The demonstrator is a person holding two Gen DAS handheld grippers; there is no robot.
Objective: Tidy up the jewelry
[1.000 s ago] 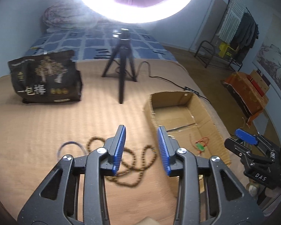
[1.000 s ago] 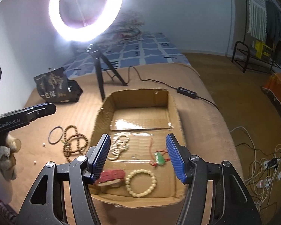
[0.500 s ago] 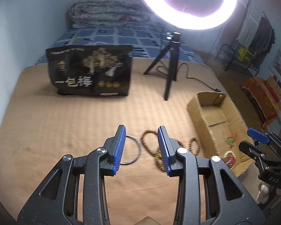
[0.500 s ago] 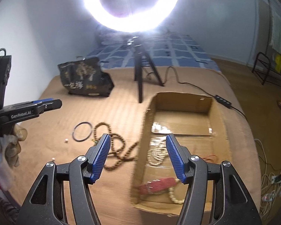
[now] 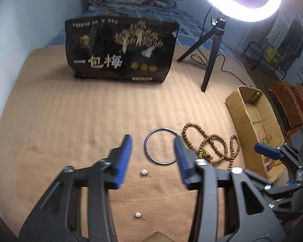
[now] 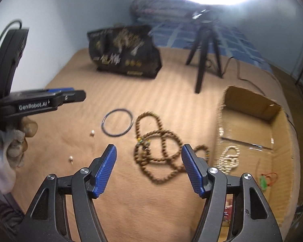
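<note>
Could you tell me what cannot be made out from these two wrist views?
- Box contents, left wrist view: its near wall and the right gripper hide most of them.
- Red item in the box, right wrist view: the gripper's own finger covers most of it.
- Bag lettering, right wrist view: motion blur.
- Pearl fittings: too small.

Bangle (image 5: 161,145) mid-bed, bead necklace (image 5: 211,147) just right of it. Two pearl earrings (image 5: 144,172) nearer front edge than bangle. Cardboard box (image 5: 244,114) at right edge, white beads (image 6: 229,158) inside. Bag (image 5: 120,49) and tripod (image 5: 211,49) stand behind, toward far edge.
</note>
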